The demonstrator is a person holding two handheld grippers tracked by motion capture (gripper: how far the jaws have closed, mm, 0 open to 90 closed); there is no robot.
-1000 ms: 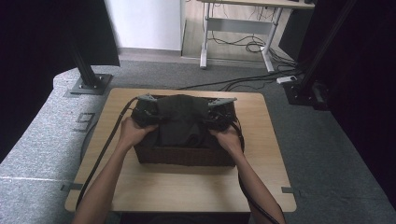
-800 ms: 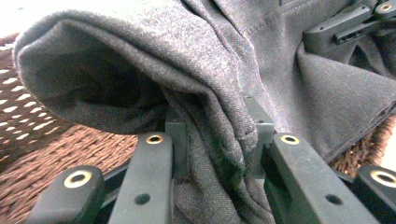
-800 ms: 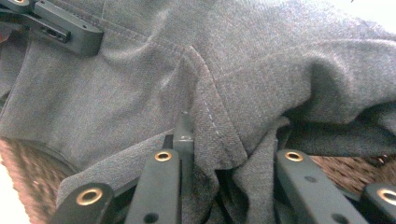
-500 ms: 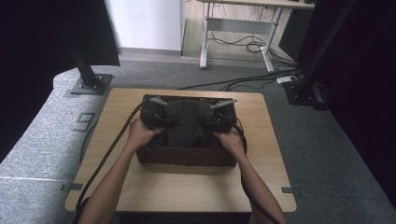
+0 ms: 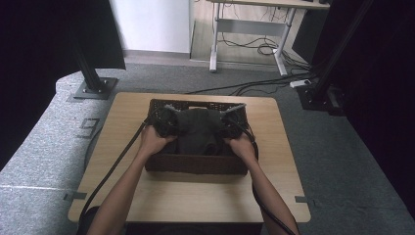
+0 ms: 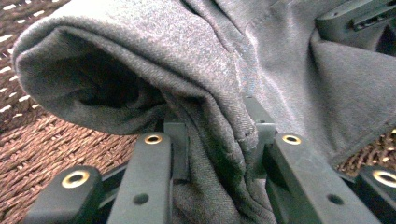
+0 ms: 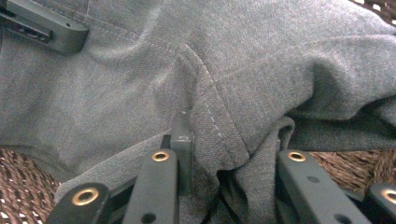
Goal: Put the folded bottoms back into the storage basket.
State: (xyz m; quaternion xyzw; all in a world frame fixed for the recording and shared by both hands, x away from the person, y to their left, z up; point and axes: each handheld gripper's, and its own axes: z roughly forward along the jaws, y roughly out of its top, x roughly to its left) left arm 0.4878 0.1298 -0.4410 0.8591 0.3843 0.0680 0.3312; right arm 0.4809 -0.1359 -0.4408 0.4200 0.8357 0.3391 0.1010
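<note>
Fingers of both grippers on grey garment [image 5: 198, 129]

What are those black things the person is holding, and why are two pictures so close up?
A person holds two hand tools called grippers, the left gripper and the right gripper. Each has two black jaws that pinch. One camera looks down from above on the wooden table. On it stands a brown woven basket. Two small cameras ride on the grippers, so those pictures look very close. Both grippers pinch a grey cloth, a soft garment, and it sits in the basket.
</note>
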